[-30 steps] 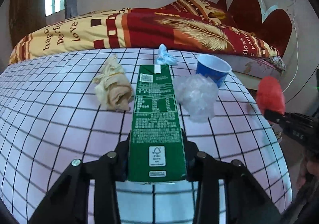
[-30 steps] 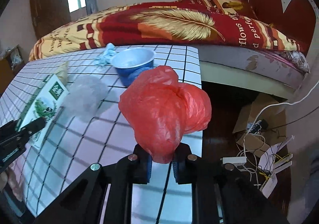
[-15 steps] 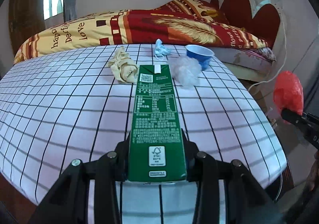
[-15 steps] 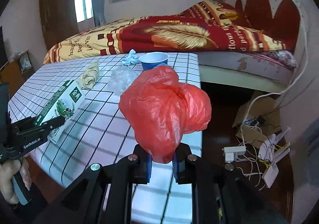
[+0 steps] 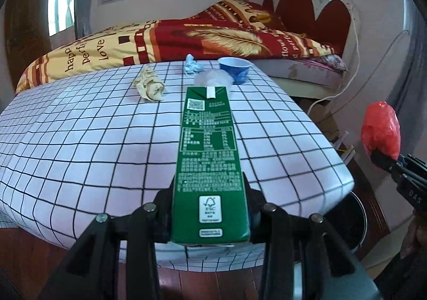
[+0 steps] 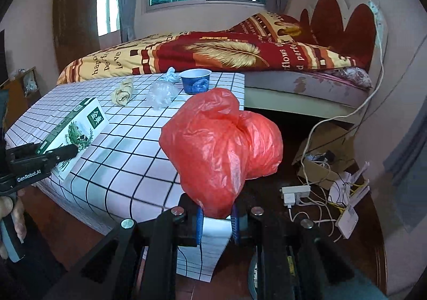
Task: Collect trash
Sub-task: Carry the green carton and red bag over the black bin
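Observation:
My left gripper is shut on a green milk carton, held above the near edge of the checked table; the carton also shows in the right wrist view. My right gripper is shut on a crumpled red plastic bag, held off the table's right corner; the bag also shows in the left wrist view. On the table's far side lie a beige crumpled wrapper, a clear plastic wad, a blue paper cup and a light-blue tissue.
A bed with a red and yellow quilt stands behind the table. On the floor to the right are a cardboard box, a power strip with cables and a dark round bin under the table's corner.
Both grippers have pulled back and up from the table with their loads still held. The table's trash now looks smaller and farther off.

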Motion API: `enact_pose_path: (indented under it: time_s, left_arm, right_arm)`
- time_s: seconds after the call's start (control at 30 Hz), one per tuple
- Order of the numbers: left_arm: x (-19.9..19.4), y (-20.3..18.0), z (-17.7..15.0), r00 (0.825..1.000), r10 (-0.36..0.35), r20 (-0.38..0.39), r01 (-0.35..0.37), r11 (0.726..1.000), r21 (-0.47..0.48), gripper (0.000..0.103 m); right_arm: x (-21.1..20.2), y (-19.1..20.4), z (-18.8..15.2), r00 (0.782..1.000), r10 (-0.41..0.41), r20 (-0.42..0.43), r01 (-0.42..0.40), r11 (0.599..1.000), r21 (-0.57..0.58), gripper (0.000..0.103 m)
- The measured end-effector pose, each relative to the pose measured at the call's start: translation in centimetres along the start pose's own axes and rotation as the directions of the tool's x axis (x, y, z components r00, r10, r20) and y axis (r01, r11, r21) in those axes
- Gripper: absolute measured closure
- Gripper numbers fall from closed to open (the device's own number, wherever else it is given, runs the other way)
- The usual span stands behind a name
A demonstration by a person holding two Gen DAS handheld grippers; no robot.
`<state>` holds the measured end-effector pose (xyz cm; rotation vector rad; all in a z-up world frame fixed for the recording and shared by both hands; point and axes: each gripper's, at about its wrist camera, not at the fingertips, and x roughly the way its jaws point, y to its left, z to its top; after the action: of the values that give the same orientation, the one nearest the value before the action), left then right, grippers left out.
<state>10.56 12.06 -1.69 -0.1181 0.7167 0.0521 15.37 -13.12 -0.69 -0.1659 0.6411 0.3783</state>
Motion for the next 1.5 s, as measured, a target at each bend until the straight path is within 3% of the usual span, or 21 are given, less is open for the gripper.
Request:
enact_pose_path:
  time_s: [0.4, 0.67, 1.07, 1.5]
  left_arm:
    - [-0.7, -5.2, -1.1, 0.997, -0.078, -0.003, 0.078, 0.994, 0.078, 0.063]
    - [-0.4, -10.3, -1.6, 0.988, -0.153, -0.021, 0.154, 0.976, 0.156, 0.063]
    - [0.4, -17.9, -3.0, 0.961, -0.263, -0.091, 0.278, 0.922, 0.27, 0.063]
    - [2.7, -23.0, -5.9, 0.923, -0.327, -0.204, 0.378, 0.87, 0.317, 0.063]
  right_arm:
    - [-2.7, -4.4, -3.3, 0.997, -0.075, -0.02, 0.076, 0.993, 0.091, 0.086]
    - [-3.7, -8.7, -6.3, 0.99, -0.125, -0.062, 0.133, 0.978, 0.161, 0.086]
    - [-4.8, -13.8, -10.2, 0.975, -0.182, -0.13, 0.209, 0.947, 0.244, 0.086]
    - [-4.5, -17.0, -14.3, 0.951, -0.212, -0.227, 0.27, 0.925, 0.269, 0.086]
